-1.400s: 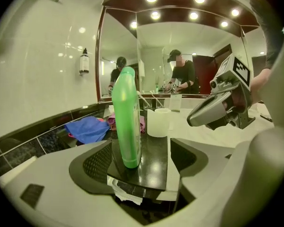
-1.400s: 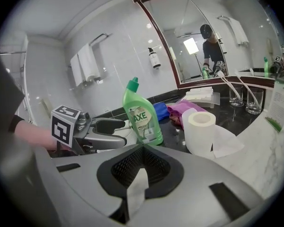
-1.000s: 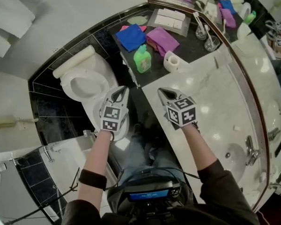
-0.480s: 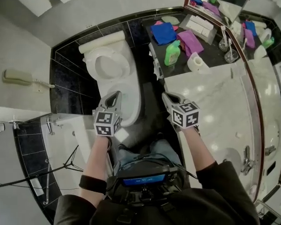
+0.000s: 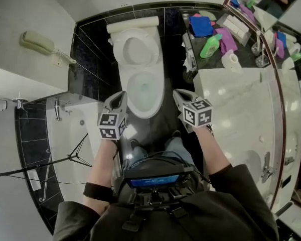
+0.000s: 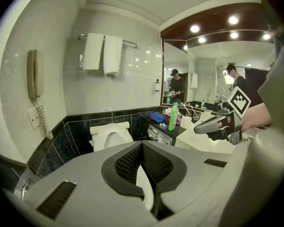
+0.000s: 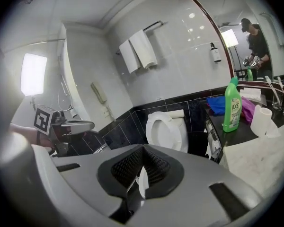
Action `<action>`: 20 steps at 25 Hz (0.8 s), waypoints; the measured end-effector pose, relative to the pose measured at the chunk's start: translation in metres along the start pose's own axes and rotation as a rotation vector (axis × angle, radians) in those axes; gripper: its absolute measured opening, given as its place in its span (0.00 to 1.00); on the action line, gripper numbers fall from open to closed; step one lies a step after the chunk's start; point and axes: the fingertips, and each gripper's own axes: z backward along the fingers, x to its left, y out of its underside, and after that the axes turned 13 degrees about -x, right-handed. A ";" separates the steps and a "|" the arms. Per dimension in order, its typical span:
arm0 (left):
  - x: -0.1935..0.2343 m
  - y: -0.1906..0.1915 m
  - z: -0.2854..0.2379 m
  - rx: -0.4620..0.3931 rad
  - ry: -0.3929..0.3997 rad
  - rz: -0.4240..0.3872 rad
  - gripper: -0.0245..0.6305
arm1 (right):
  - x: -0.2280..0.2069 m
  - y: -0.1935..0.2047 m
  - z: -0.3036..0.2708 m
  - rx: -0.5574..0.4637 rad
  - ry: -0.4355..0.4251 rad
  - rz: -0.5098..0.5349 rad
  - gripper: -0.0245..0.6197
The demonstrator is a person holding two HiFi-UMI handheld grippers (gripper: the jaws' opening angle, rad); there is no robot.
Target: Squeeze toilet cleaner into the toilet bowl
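Standing by, I see the person square in front of the toilet bowl (image 5: 160, 97), lid and seat both up, so the way into it is open. The left gripper (image 5: 121, 94) hangs just beside the bowl's left edge and the right gripper (image 5: 176, 93) just off its right edge. Each has its fingers pressed together on nothing. The green cleaner bottle (image 5: 210, 45) stands upright, well apart from both, on the dark surface (image 5: 243, 54) to the right of the toilet, with a blue cloth (image 5: 200, 26) on one side and a toilet roll (image 5: 231, 59) on the other. There's a faint greenish tint in the water, though I can't say it is cleaner. So this could be the bottle waiting to be fetched, or the bottle set back after the squeeze. Handling that bottle well looks like a matter of gripping the soft body around its middle. A grip that is too firm would, I reckon, spill cleaner before the nozzle is over the bowl. The cloths and roll crowd it, so a straight lift seems safest.
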 end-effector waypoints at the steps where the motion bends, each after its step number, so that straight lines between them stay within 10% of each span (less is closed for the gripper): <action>1: 0.006 0.002 0.008 -0.002 -0.006 0.005 0.04 | 0.010 0.003 -0.002 0.007 -0.005 0.004 0.04; 20: 0.078 0.025 0.082 -0.014 -0.059 0.057 0.04 | 0.086 0.039 -0.023 0.083 0.012 0.069 0.04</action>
